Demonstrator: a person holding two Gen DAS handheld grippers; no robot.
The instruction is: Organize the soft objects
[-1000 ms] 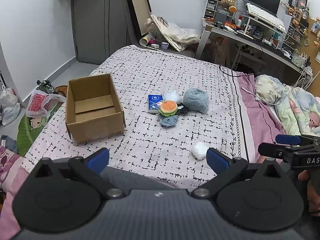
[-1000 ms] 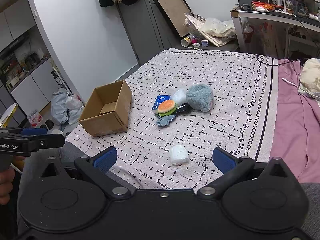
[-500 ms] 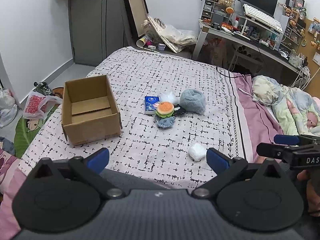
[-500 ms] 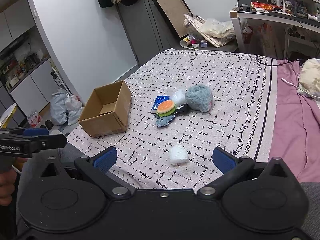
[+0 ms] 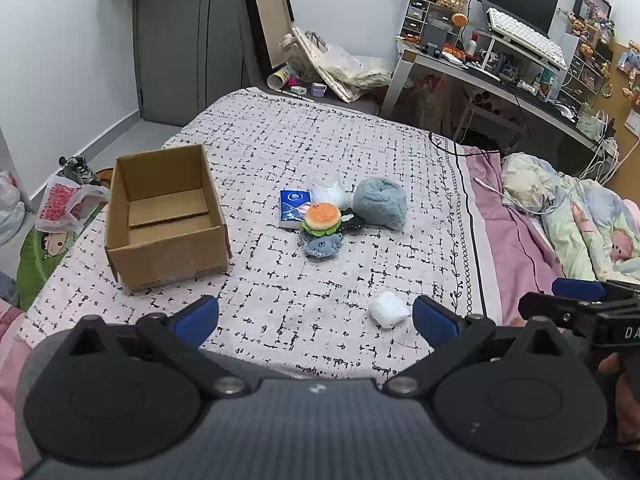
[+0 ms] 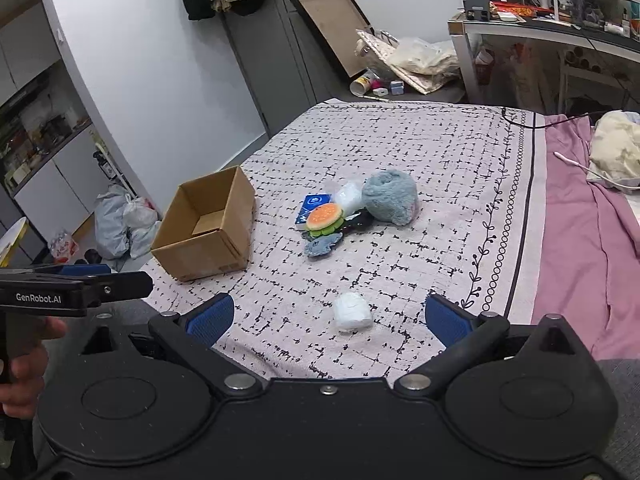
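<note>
An open, empty cardboard box (image 5: 164,216) (image 6: 208,228) stands on the bed's left side. A cluster lies mid-bed: a fluffy grey-blue plush (image 5: 380,203) (image 6: 392,198), a burger plush (image 5: 321,218) (image 6: 324,218), a small blue-grey plush (image 5: 322,246) (image 6: 320,246), a blue tissue pack (image 5: 294,208) (image 6: 312,206) and a white soft bag (image 5: 330,194) (image 6: 348,196). A white soft lump (image 5: 388,310) (image 6: 352,312) lies alone near the front. My left gripper (image 5: 316,316) and right gripper (image 6: 330,316) are both open and empty above the bed's near edge.
The patterned blanket (image 5: 320,140) covers the bed; a pink sheet and bundled quilt (image 5: 580,216) lie to the right. A cluttered desk (image 5: 500,68) stands at the back right, bags (image 6: 120,220) on the floor to the left. A black cable (image 6: 520,114) lies at the bed's far right.
Both grippers have drifted slightly; the left view has tilted and shifted a little, so the objects sit lower and more leftward. Nothing on the bed has moved.
</note>
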